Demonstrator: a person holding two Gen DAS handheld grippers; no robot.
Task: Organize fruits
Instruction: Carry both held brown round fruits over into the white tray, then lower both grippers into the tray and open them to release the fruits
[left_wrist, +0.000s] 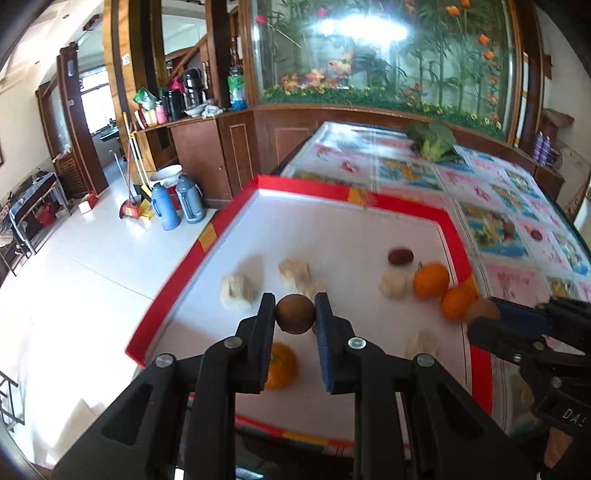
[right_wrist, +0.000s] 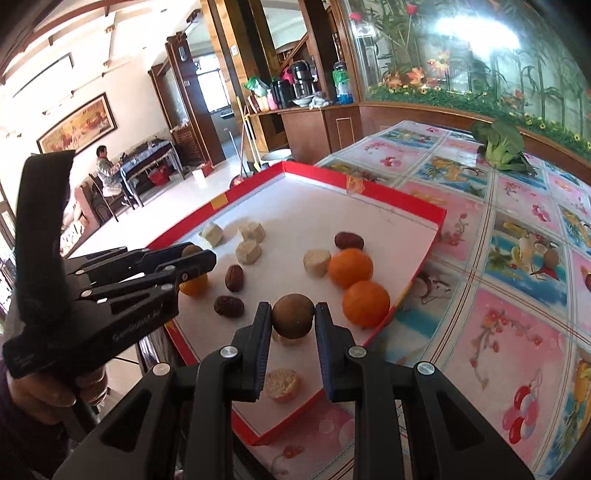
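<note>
Left tool (left_wrist: 295, 314): clamped on a brown round fruit (left_wrist: 295, 314), held above the red-rimmed tray (left_wrist: 406, 206).
Right tool (right_wrist: 293, 315): closed on a second brown round fruit (right_wrist: 293, 315), over the tray's near corner.
Tray: set on the bench (right_wrist: 517, 258); oranges (right_wrist: 351, 267), dates (right_wrist: 349, 240) and pale chunks (right_wrist: 317, 262) are scattered inside.

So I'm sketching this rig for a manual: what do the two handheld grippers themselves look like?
Both look alike: the left gripper and right gripper are black plastic, with angular linked arms joined by round silver pins and two flat fingers faced with ribbed blue pads. Pale lettering marks the left gripper's body, too blurred to read, and a black strap stands behind it.
</note>
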